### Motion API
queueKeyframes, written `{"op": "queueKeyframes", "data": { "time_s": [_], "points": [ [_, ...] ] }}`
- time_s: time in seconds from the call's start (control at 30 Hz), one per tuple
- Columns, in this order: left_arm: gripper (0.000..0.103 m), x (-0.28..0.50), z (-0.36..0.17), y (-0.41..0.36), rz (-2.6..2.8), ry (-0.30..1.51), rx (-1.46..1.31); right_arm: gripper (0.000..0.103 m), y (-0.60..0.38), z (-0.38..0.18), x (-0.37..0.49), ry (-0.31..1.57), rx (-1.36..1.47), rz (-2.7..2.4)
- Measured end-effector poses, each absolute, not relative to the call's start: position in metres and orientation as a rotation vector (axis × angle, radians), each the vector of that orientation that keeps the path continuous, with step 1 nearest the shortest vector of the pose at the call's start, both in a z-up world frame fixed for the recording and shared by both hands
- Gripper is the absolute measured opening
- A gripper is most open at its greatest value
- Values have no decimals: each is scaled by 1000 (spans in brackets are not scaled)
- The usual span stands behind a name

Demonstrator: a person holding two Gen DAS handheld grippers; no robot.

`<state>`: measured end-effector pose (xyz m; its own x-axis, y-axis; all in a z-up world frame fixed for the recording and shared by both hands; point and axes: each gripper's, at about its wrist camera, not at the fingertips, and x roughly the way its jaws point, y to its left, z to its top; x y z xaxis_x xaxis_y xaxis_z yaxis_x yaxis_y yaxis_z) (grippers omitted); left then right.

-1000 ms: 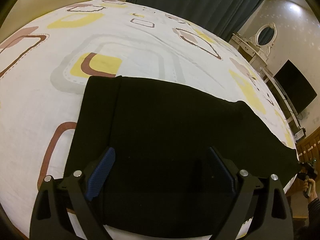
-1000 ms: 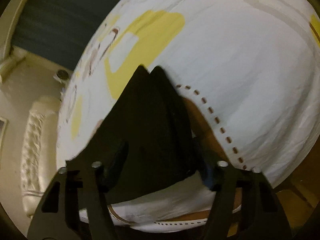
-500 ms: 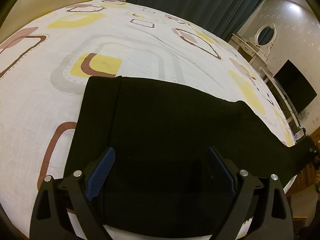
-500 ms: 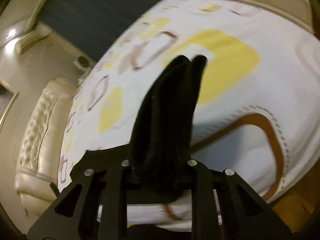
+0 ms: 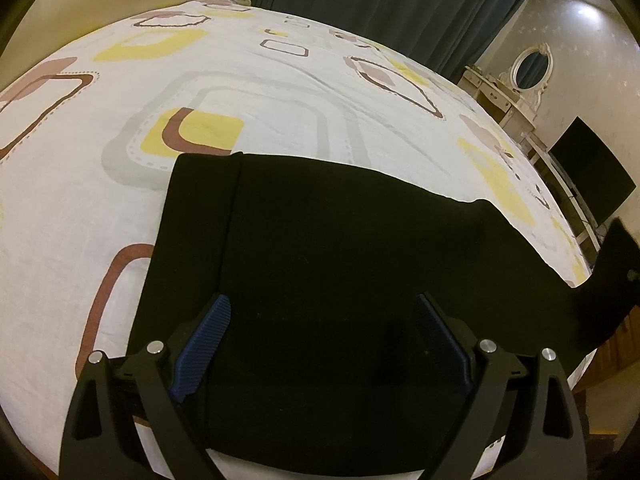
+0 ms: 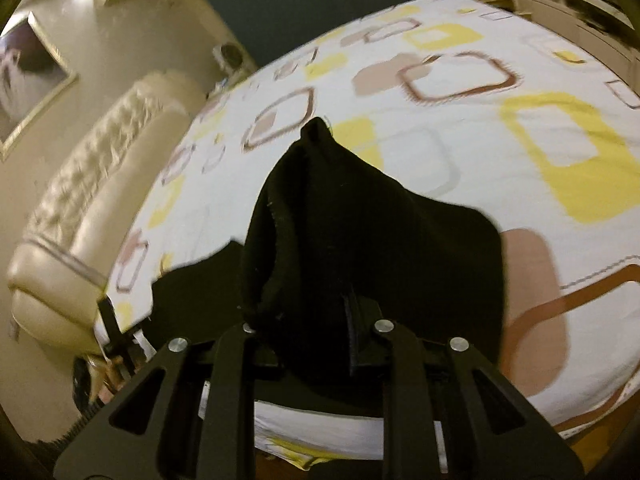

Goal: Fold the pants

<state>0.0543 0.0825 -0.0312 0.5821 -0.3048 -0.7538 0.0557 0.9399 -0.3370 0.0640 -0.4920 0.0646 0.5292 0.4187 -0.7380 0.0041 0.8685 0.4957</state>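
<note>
The black pants [image 5: 340,260] lie flat across the near part of the bed [image 5: 260,92], waistband end toward nine o'clock and legs running off toward three o'clock. The left gripper [image 5: 320,340] hovers over the seat of the pants with its jaws wide apart, nothing between them; it appears placed to pin the cloth while the other end is brought over. The right gripper [image 6: 312,320] is clamped on the bunched leg hem, lifted clear of the bed, likely to carry it toward the waistband for the fold.

The left wrist view shows the flat layout and the raised leg end at three o'clock. Only the right wrist view shows the clamp on the hem and the headboard [image 6: 80,216] at nine o'clock.
</note>
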Motion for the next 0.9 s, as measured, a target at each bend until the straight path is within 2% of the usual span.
{"op": "queueKeyframes", "data": {
  "time_s": [0.4, 0.77, 0.9],
  "points": [
    [92, 53, -31, 82, -215, 928, -293, 19, -381, -8, 76, 1150, 299, 279],
    [92, 54, -31, 81, -213, 928, -291, 21, -344, -27, 75, 1177, 251, 301],
    [92, 54, -31, 82, -212, 927, -289, 25, -336, -31, 73, 1184, 247, 302]
  ]
}}
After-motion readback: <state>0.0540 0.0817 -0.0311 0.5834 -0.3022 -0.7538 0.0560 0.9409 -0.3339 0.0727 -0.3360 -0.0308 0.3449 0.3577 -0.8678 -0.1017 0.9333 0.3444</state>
